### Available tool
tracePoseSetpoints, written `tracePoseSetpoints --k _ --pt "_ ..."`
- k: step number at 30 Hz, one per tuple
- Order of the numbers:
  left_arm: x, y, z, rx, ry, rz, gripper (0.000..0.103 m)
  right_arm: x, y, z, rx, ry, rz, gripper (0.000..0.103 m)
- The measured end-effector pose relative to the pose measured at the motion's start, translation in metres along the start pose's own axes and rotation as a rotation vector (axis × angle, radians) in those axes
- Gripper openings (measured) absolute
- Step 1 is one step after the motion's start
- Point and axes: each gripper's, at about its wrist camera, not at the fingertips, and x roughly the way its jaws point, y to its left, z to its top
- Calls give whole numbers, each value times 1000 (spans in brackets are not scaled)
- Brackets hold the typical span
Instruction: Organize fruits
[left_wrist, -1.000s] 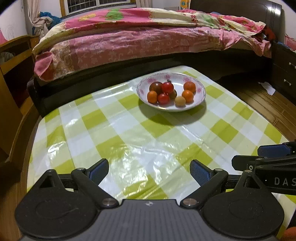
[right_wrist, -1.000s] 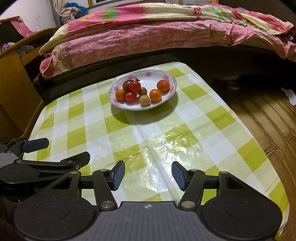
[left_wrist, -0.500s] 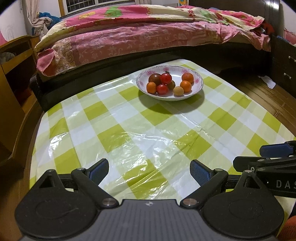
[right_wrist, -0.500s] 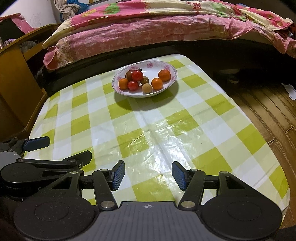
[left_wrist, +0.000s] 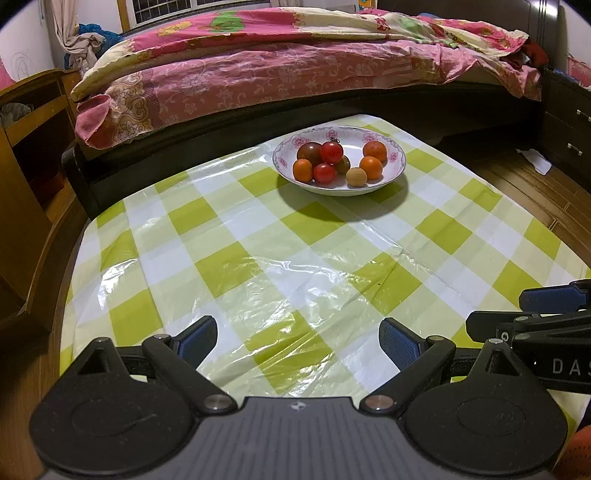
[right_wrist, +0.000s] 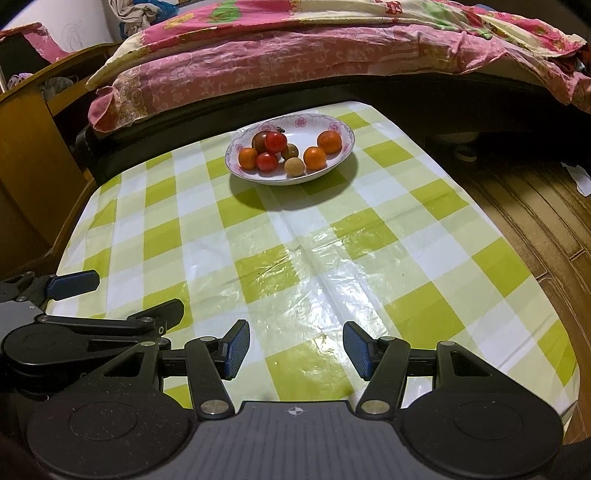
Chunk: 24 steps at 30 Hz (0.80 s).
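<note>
A white bowl with a pink flower rim (left_wrist: 391, 147) (right_wrist: 343, 127) stands at the far end of the table. It holds several small fruits: red tomatoes (left_wrist: 331, 152) (right_wrist: 275, 142), orange ones (left_wrist: 371, 167) (right_wrist: 315, 157), a dark one and a tan one (left_wrist: 356, 176) (right_wrist: 294, 166). My left gripper (left_wrist: 297, 339) is open and empty over the near table edge. My right gripper (right_wrist: 295, 349) is open and empty, beside it on the right. Each gripper shows at the edge of the other's view.
The table has a green and white checked plastic cloth (left_wrist: 236, 258) (right_wrist: 369, 258). A bed with pink bedding (left_wrist: 295, 66) runs behind the table. Wooden furniture (left_wrist: 26, 122) stands on the left, and a wooden floor (right_wrist: 535, 206) lies to the right.
Both grippers have drawn back from the bowl toward the near table edge, so the bowl looks farther and smaller. Both stay open and empty.
</note>
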Motion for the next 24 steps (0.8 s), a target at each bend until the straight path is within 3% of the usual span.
tracePoseSetpoints --k 24 --pt "-5 -2 -3 13 -13 11 101 -1 0 0 -1 0 0 54"
